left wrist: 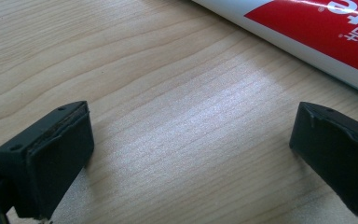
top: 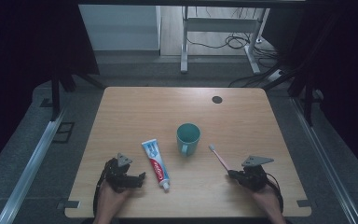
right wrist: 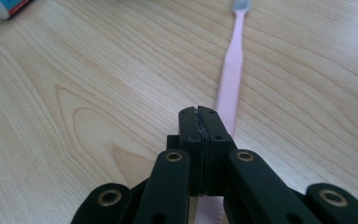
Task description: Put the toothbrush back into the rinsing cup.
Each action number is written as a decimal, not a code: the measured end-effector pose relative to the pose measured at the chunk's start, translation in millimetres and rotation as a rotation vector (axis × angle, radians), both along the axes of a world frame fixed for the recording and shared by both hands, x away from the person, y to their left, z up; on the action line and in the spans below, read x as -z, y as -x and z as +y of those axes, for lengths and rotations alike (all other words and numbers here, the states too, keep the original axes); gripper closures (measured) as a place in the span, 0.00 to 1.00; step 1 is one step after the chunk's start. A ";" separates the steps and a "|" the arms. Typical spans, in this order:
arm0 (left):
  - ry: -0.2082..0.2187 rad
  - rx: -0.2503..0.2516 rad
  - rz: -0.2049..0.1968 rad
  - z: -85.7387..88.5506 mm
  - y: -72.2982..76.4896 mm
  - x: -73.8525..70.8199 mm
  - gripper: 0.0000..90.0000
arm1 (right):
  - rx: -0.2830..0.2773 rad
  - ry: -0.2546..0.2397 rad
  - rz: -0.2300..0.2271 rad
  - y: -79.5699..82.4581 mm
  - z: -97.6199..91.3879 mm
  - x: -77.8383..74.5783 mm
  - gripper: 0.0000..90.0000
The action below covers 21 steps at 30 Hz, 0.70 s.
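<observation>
Now, my right gripper [right wrist: 200, 112] clenched empty above the pink toothbrush [right wrist: 230, 74] at lower right, left gripper [left wrist: 191, 154] released beside the toothpaste [left wrist: 317, 32].

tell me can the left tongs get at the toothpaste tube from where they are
Probably yes: the left tongs stand open beside the toothpaste tube, with bare table between them.

The bench [top: 135, 107] is showing pale, matt wood grain. The toothpaste tube [left wrist: 307, 28] is gleaming as glossy plastic; the pink toothbrush [right wrist: 230, 74] is looking like smooth, satin plastic. The teal mug [top: 188, 138] is appearing smooth. Both grippers' black jaws are looking matt.
</observation>
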<state>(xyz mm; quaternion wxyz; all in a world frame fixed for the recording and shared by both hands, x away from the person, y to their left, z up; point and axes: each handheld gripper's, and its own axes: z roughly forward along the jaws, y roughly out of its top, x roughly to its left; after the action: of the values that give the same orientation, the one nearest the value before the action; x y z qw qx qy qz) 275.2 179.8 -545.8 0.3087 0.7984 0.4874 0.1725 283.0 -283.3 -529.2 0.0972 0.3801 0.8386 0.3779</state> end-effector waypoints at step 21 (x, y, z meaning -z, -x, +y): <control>0.000 0.000 0.000 0.0 0.0 0.0 0.00 | 0.026 0.034 0.028 -2.1 -7.7 -9.9 0.64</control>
<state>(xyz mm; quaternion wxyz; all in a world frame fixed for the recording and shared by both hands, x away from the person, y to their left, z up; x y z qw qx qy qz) 275.1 179.8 -545.8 0.3088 0.7983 0.4875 0.1725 285.1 -291.0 -519.3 0.0969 0.3944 0.8412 0.3570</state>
